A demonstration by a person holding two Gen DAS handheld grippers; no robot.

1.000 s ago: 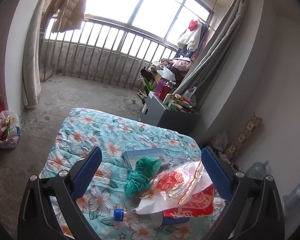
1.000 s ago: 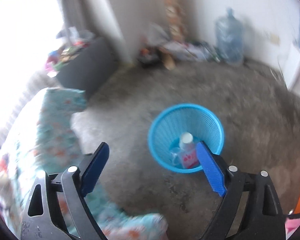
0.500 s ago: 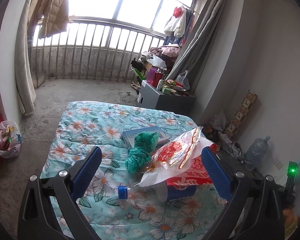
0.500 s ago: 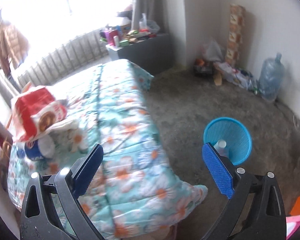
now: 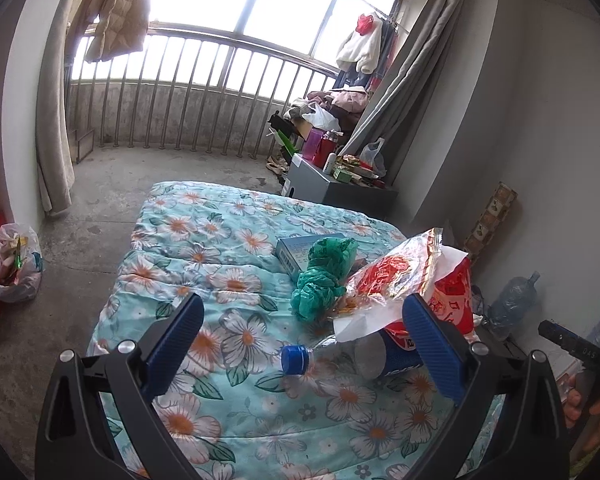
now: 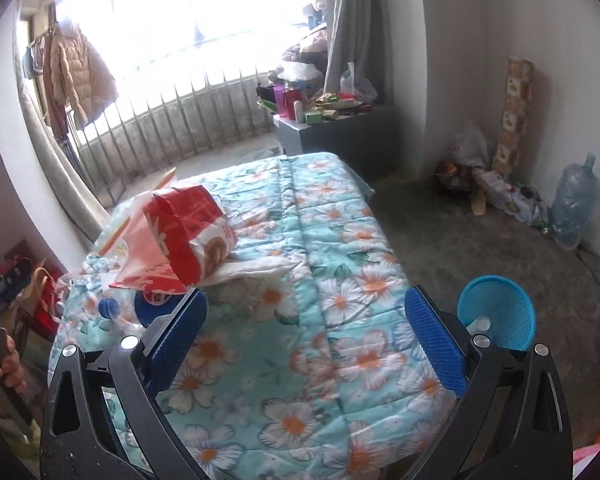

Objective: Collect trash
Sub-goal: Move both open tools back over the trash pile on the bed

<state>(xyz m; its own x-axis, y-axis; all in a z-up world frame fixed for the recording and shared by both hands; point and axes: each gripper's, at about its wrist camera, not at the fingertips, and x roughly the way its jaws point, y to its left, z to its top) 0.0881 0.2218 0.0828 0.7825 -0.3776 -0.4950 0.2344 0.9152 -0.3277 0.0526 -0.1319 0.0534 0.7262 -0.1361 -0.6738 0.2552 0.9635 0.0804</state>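
Left gripper (image 5: pixel 302 350) wide open, empty, above capped bottle (image 5: pixel 320 360) on quilt (image 5: pixel 204 236). Right gripper (image 6: pixel 306 334) wide open, jaws just widened, nothing between. Writing on red bag (image 6: pixel 188 232) unreadable.

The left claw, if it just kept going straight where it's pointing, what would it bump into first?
Probably the clear plastic bottle with the blue cap, lying on the floral quilt between the open left claw fingers. Depth is hard to judge here, so it might meet the quilt beside it first.

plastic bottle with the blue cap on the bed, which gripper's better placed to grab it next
Left. The left gripper hangs open directly over the plastic bottle; the right gripper sees it off by its left finger.
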